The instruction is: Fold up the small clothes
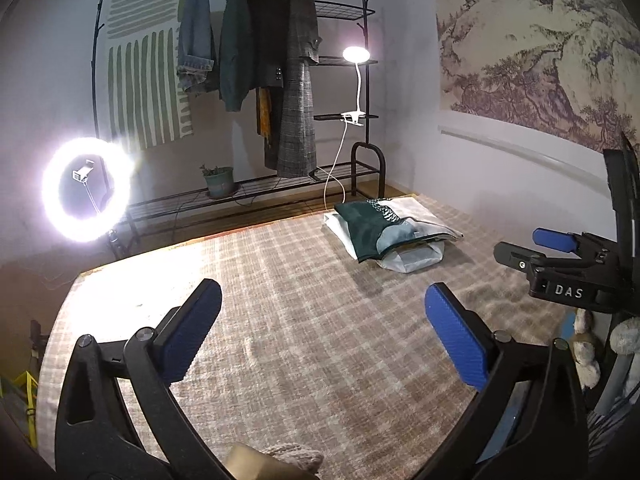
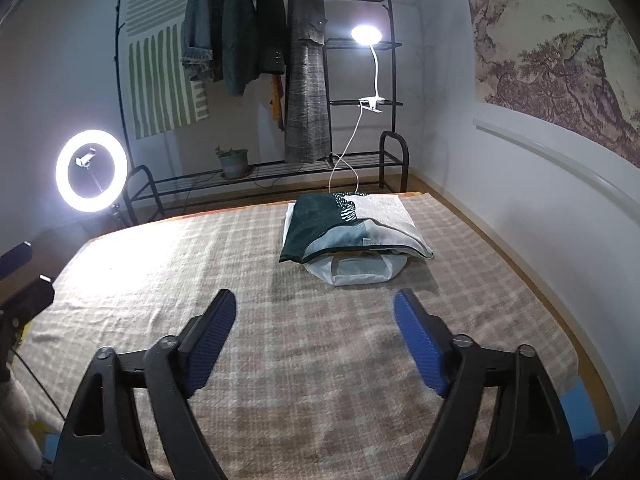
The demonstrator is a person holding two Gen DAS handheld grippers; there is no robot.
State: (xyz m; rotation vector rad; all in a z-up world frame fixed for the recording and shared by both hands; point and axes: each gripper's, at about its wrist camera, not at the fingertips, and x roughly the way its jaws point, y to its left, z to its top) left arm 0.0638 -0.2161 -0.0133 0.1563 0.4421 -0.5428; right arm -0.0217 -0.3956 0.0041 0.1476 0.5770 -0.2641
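A folded stack of small clothes [image 1: 390, 230], dark green, grey and cream on top of a white piece, lies at the far right of the checked tablecloth [image 1: 280, 300]; it also shows in the right wrist view [image 2: 352, 232]. My left gripper [image 1: 324, 332] is open and empty above the cloth, well short of the stack. My right gripper [image 2: 314, 340] is open and empty, hovering in front of the stack. The right gripper also shows at the right edge of the left wrist view [image 1: 560, 256].
A ring light [image 2: 91, 176] glows at the left behind the table. A black clothes rack [image 2: 280, 80] with hanging coats, a clip lamp [image 2: 366, 36] and a potted plant [image 2: 234, 162] stands at the back. A wall [image 2: 500, 160] runs along the right.
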